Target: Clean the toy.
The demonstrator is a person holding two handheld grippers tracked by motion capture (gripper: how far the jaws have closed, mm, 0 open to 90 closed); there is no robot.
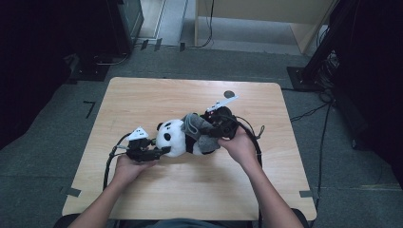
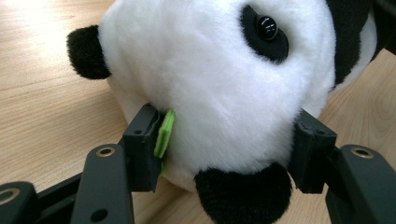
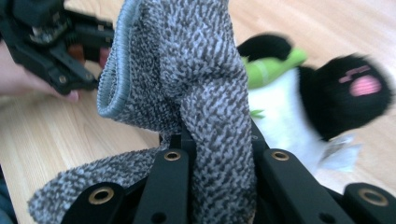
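A black-and-white plush panda lies on its side at the middle of the wooden table. My left gripper is shut on its head from the left. In the left gripper view both pads press into the white fur, and a green felt piece lies against the left pad. My right gripper is at the panda's body, shut on a grey knit cloth. In the right gripper view the cloth stands up between the jaws, its hemmed opening on top. Behind it is a black foot with a pink pad.
A small dark round mark sits near the table's far edge. The right gripper's cable loops over the table's right side. Black equipment stands on the floor to the right and far left. In the right gripper view the left gripper is at the top left.
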